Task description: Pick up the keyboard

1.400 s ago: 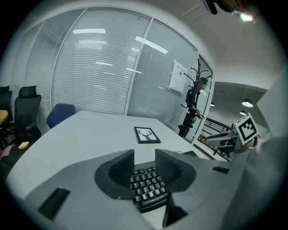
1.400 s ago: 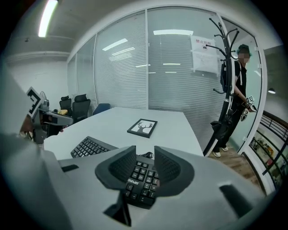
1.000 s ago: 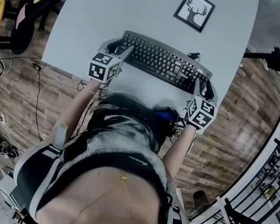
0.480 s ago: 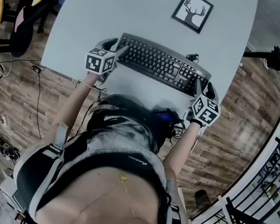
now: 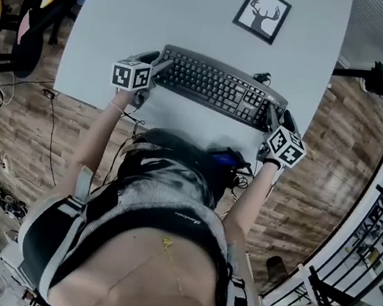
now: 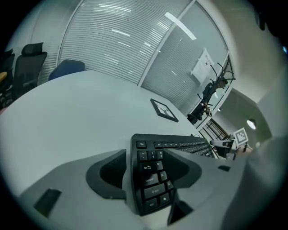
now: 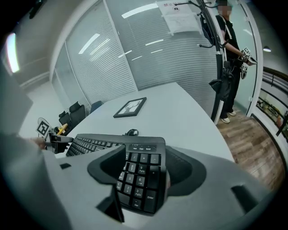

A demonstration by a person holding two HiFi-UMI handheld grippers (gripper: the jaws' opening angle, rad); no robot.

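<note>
Jaws opening wide on left gripper (image 6: 148,177) and right gripper (image 7: 141,175), straddling keyboard (image 5: 214,87) ends, on table (image 5: 165,12).

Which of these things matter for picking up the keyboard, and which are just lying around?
In the job: keyboard; left tool, right tool, jaws opening, keyboard's ends between them.
Just lying about: framed deer picture, office chairs.

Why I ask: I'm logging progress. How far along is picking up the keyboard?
Done: the left tool and right tool each straddle one end of the keyboard. In hand: both sets of jaws are opening, pads not pressing it. Left: close, then lift; it lies on the table.
</note>
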